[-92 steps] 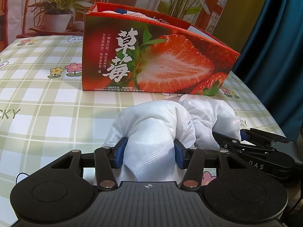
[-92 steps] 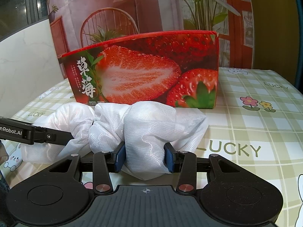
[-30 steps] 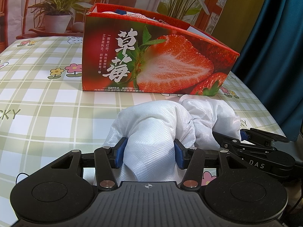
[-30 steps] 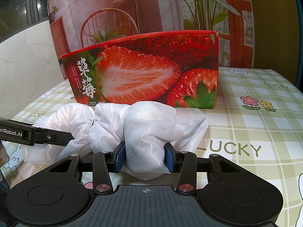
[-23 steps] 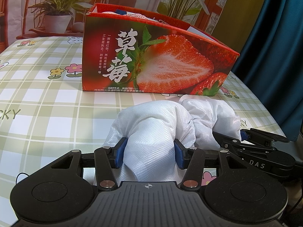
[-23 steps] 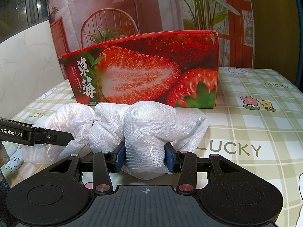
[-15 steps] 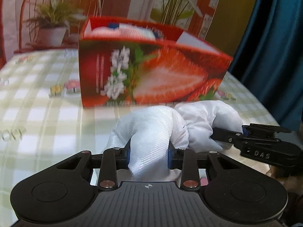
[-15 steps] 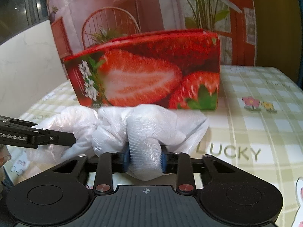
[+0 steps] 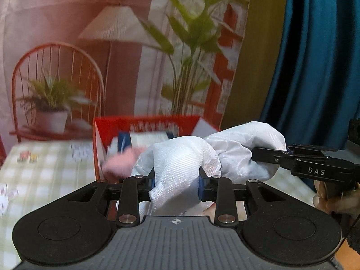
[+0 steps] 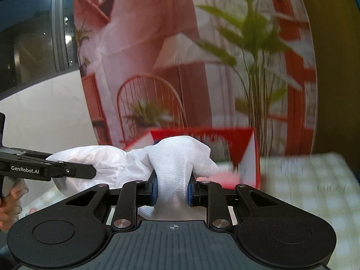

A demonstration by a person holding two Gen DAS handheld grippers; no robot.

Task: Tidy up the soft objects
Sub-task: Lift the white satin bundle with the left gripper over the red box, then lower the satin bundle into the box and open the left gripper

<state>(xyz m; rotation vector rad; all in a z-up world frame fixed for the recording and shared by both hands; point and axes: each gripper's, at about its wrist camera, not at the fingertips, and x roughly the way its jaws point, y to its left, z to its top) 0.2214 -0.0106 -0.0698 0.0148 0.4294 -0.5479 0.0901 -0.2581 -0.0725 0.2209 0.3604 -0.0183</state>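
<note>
A white mesh cloth bundle (image 9: 180, 157) hangs in the air between both grippers, level with the rim of the red strawberry box (image 9: 144, 121). My left gripper (image 9: 176, 180) is shut on the bundle's left lobe. My right gripper (image 10: 172, 186) pinches the other lobe (image 10: 177, 157); its jaws are closing, with the pads pressing the cloth. From each wrist view the other gripper's fingers (image 9: 265, 155) (image 10: 67, 171) reach into the bundle from the side. The open box (image 10: 225, 135) lies just beyond and holds a pink soft item (image 9: 121, 162) and white and blue items (image 9: 146, 138).
The box stands on a table with a green checked cloth (image 9: 45, 168) (image 10: 303, 180). A printed backdrop of chair, plants and lamp (image 9: 112, 45) rises behind it. A blue curtain (image 9: 315, 67) hangs at the right. A person's hand (image 10: 11, 198) holds the left gripper.
Both grippers squeezed tighter on the white bundle and lifted it off the table. The box front has dropped out of sight and its open top now shows.
</note>
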